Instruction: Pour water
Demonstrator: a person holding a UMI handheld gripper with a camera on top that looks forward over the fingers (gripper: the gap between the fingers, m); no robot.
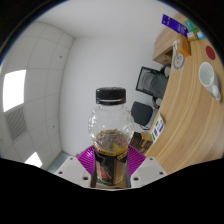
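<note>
I've got the clear plastic bottle with the black cap (111,140) clamped between my gripper's (113,163) purple pads at bottom centre, wooden table (180,110) tilted at right.

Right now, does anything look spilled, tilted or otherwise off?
Nothing stands out. The bottle is upright with its cap on, held in the gripper. No spill shows on the table.

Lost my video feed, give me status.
Gripper shut on bottle, cap on. White cup on wooden table, beyond. Path clear.
</note>
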